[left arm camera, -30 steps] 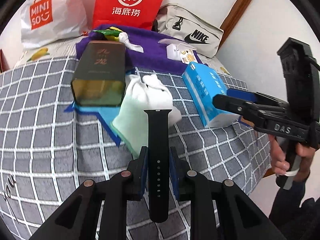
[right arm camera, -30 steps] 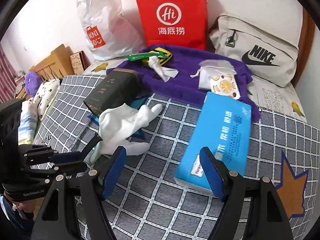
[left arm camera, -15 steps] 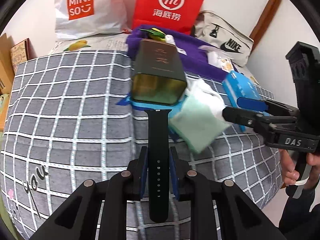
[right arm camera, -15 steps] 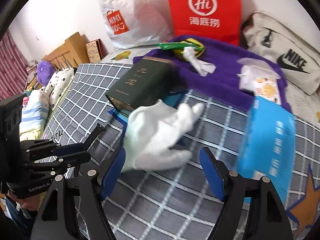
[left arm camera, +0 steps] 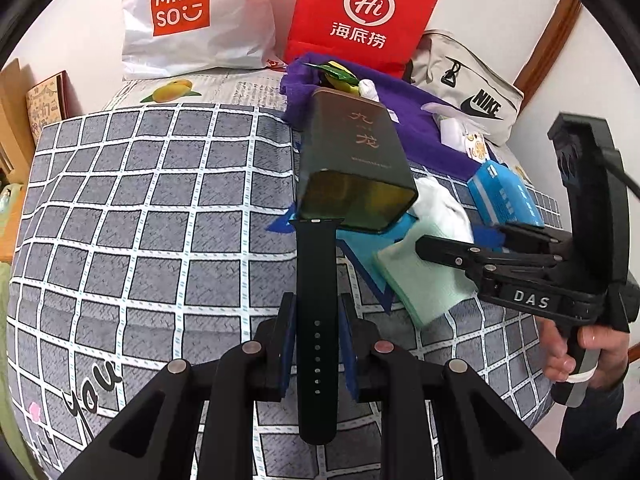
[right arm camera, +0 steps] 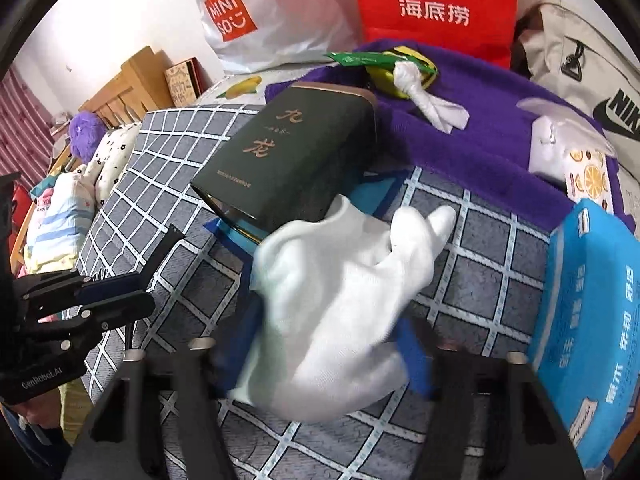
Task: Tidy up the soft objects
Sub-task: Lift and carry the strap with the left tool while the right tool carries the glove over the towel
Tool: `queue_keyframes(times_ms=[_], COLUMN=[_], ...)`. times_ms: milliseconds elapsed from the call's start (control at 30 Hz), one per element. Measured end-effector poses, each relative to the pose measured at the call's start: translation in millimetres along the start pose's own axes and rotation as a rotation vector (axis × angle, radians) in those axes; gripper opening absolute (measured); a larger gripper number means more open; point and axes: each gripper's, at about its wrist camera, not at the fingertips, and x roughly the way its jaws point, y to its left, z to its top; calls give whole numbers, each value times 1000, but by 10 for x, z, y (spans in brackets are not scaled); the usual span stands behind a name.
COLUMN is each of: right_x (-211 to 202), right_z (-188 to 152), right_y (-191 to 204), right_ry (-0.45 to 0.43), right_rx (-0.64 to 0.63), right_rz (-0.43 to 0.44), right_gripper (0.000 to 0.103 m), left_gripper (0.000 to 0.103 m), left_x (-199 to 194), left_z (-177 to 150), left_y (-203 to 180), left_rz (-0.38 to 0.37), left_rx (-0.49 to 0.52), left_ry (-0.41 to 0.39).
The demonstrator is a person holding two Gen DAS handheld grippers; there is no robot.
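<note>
My left gripper [left arm camera: 316, 336] is shut on a black watch strap [left arm camera: 316, 280] that sticks out forward above the grey checked bedspread [left arm camera: 160, 216]. My right gripper [right arm camera: 324, 360] is open, its blue pads on either side of a white glove [right arm camera: 340, 288] lying on the bedspread; it also shows in the left wrist view [left arm camera: 460, 248] over the glove [left arm camera: 440, 208] and a pale green cloth [left arm camera: 424, 284]. A dark green box [left arm camera: 356, 168] lies just behind the glove. The left gripper shows at the left of the right wrist view [right arm camera: 120, 292].
A blue tissue pack [right arm camera: 588, 320] lies to the right. A purple towel [right arm camera: 480, 120] behind holds a knotted white cloth [right arm camera: 420, 92] and small pouches. A Miniso bag [left arm camera: 188, 20], red bag [left arm camera: 360, 16] and Nike bag [left arm camera: 468, 92] stand at the wall.
My right gripper has moved forward and down, so its pads now flank the white glove. My left gripper, still holding the strap, has swung left and closer to the green box.
</note>
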Motion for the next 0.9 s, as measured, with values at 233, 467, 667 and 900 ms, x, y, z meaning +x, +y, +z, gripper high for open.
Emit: queue_keyframes(times_ms=[233, 467, 667, 900], right_x=[-192, -571, -819, -1089], right_z=[-56, -71, -40, 46], right_y=[11, -75, -158, -234], right_ry=[-37, -98, -150, -213], right_rx=[-30, -41, -31, -42], right_rz=[3, -5, 14, 13], right_gripper=[12, 12, 12, 12], left_gripper=[20, 20, 20, 20], left_x=[-51, -142, -204, -269], left_z=[108, 285, 431, 632], left_y=[-50, -121, -206, -329], left_rz=[5, 7, 12, 14], left_rx=[12, 22, 32, 45], left_ry=[-13, -36, -50, -72])
